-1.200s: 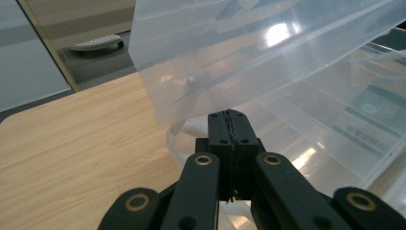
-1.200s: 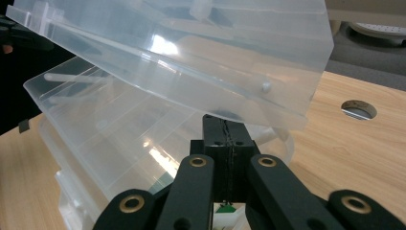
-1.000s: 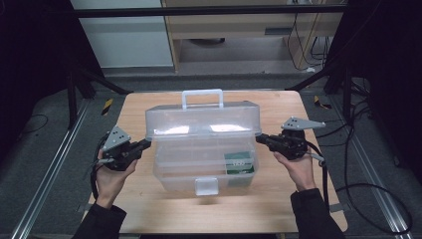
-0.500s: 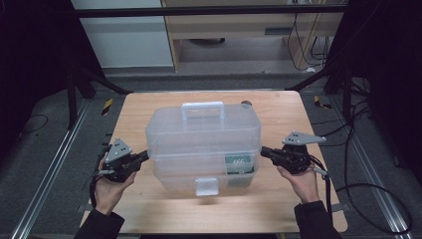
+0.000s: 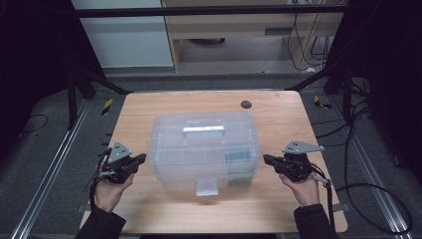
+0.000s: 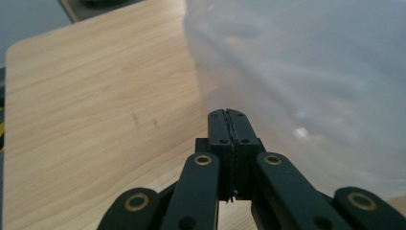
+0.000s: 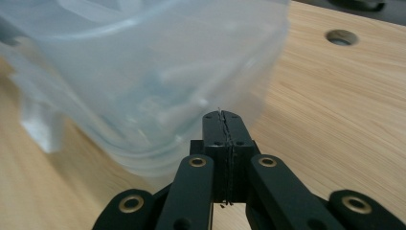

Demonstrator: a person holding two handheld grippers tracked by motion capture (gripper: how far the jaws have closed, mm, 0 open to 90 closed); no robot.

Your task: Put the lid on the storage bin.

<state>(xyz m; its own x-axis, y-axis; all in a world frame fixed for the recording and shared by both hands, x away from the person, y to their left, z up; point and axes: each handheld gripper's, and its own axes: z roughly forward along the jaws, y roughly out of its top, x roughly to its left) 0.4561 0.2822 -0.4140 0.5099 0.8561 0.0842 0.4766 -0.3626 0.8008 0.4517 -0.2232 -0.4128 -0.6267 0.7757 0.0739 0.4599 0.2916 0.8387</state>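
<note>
I am seeing the translucent plastic lidded storage box (image 5: 205, 149) sitting mid-desk (image 5: 149, 107), its contents blurring behind cloudy walls; both left tongs (image 5: 141, 158) and right tongs (image 5: 267, 160) are flanking it, closed, gripping nothing.

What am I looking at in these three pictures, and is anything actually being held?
A person at a wooden table holds a hand-operated tool in each hand, each ending in two black jaws. The high view looks down from above: left tongs, right tongs. The other two pictures come from cameras riding on those tools, looking along their jaws: left tongs, right tongs. On the table sits a clear plastic box with a handle on its lid. Both pairs of jaws are shut with nothing between them, their tips close beside the box's ends.
</note>
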